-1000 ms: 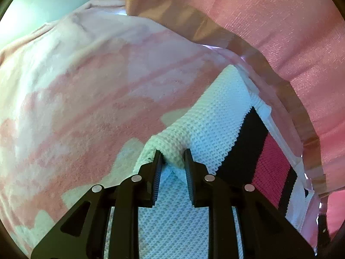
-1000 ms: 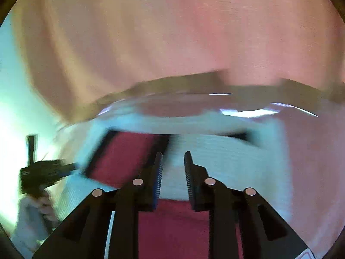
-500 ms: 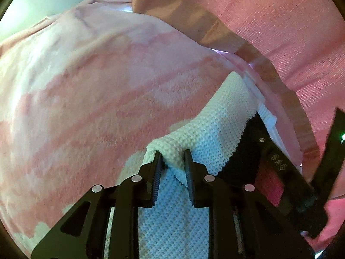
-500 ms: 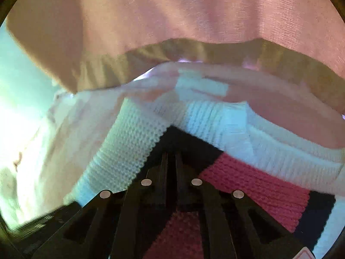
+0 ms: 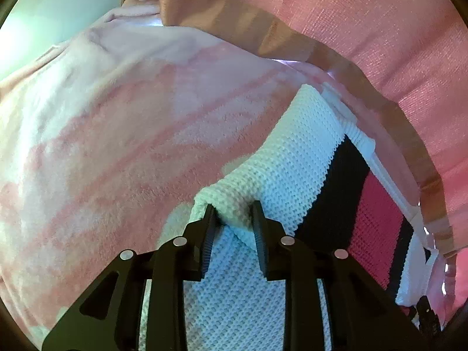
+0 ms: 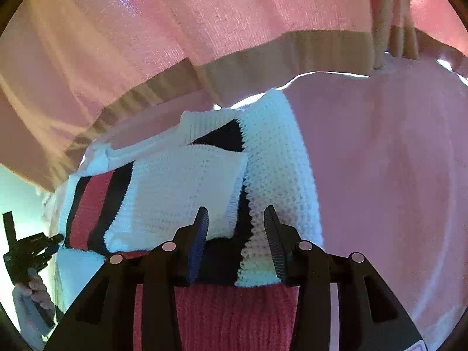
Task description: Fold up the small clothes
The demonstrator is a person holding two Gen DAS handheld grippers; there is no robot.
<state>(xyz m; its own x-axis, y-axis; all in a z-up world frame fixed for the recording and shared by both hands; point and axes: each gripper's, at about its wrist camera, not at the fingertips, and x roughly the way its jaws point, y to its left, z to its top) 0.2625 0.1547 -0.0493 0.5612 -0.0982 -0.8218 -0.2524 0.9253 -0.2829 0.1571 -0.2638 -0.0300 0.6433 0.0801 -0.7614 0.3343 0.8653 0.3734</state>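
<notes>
A small knit sweater (image 5: 304, 158), white with black and pink-red stripes, lies on a pink and white fleece blanket (image 5: 122, 146). My left gripper (image 5: 234, 213) is shut on a bunched white fold of the sweater. In the right wrist view the sweater (image 6: 181, 187) lies with a sleeve folded across it. My right gripper (image 6: 235, 219) is open just above the sweater's black and white part, holding nothing. The left gripper (image 6: 32, 248) and the hand holding it show at the far left of that view.
A pink curtain (image 6: 204, 29) with a tan hem hangs close behind the blanket (image 6: 395, 161) and sweater. It also fills the upper right of the left wrist view (image 5: 365, 29). A pale wall (image 5: 44, 14) shows at the upper left.
My right gripper was shut low on the sweater half a second ago; now it is open and drawn back. The folded sleeve lies flat. My left gripper keeps its hold.
</notes>
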